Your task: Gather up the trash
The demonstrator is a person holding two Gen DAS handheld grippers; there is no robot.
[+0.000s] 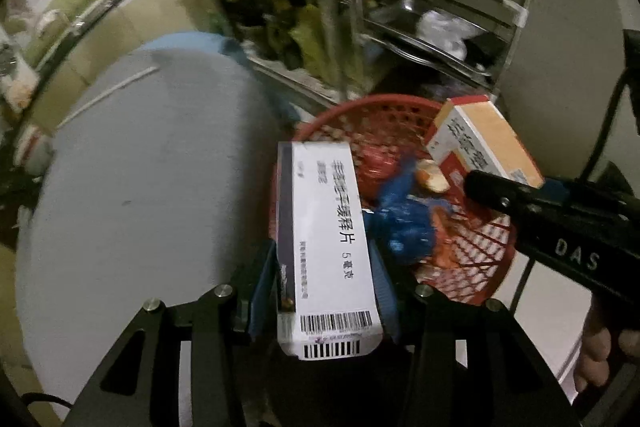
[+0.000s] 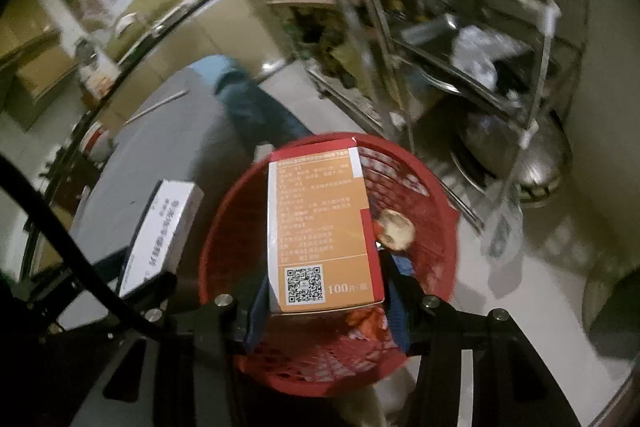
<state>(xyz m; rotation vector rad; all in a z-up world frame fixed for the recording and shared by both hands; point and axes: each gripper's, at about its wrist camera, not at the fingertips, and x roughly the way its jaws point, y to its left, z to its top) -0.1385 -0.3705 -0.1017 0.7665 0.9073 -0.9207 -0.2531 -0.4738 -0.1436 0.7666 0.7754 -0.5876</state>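
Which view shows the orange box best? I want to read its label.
The right wrist view: the orange box fills the centre, printed face and QR code toward the camera, above the red basket. The left wrist view shows the orange box only at an angle, partly behind the right gripper.

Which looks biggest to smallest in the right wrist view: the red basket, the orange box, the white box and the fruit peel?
1. Red basket.
2. Orange box, though it is clamped close to the camera, which inflates it.
3. White box, held farther off, so its rank against the orange box is unsure.
4. Fruit peel, clearly smallest.
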